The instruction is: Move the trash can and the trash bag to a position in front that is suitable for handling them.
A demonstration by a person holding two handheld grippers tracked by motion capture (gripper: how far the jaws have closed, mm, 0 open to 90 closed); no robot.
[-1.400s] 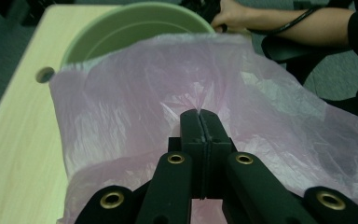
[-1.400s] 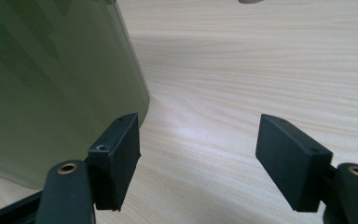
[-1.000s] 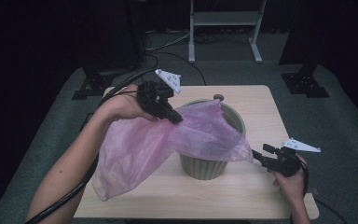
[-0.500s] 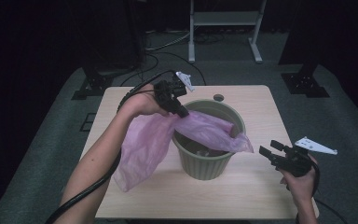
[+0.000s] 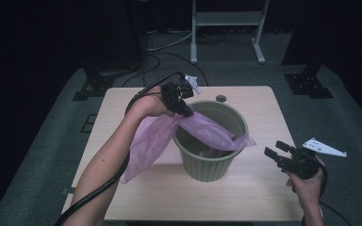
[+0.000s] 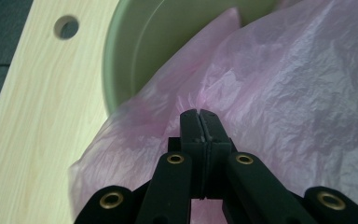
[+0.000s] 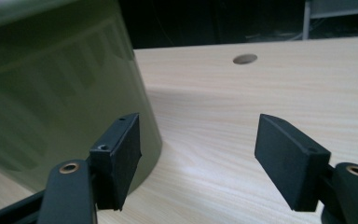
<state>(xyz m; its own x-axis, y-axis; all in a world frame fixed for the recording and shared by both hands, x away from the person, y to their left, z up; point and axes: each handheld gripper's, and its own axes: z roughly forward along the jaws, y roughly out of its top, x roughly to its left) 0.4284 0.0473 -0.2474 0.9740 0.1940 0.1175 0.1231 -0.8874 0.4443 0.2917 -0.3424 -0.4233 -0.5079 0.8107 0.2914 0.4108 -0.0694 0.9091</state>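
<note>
A dark room surrounds a pale wooden tabletop (image 5: pixel 264 188) standing on grey carpet, with a light metal stand (image 5: pixel 226 28) at the back and black equipment legs at either side. Near the middle of the tabletop sits a green bin (image 5: pixel 212 162), round and upright, its mouth open to the high view. A small round hole (image 5: pixel 221 98) in the wood lies just beyond the bin's far rim.

The left gripper (image 5: pixel 187 112) is above the bin's far-left rim, and its jaws are clamped tight on a fold of a thin pink plastic bag (image 5: pixel 148 141). In the left gripper view the two black pads meet with the crinkled film pinched between them, and the bag (image 6: pixel 284 88) spreads over the bin's edge (image 6: pixel 121 70). From that pinch point one part of the bag drapes across the bin's mouth toward its right rim, where a corner pokes out over the edge; the larger part hangs down outside the bin's left side onto the tabletop (it hides part of the person's left forearm).

The right gripper (image 5: pixel 278 151) is held low to the right of the bin, well apart from the bag, with its jaws spread wide and nothing between them. In the right gripper view the bin's wall (image 7: pixel 51 93) stands just beside one jaw, bare wood between the pads.
</note>
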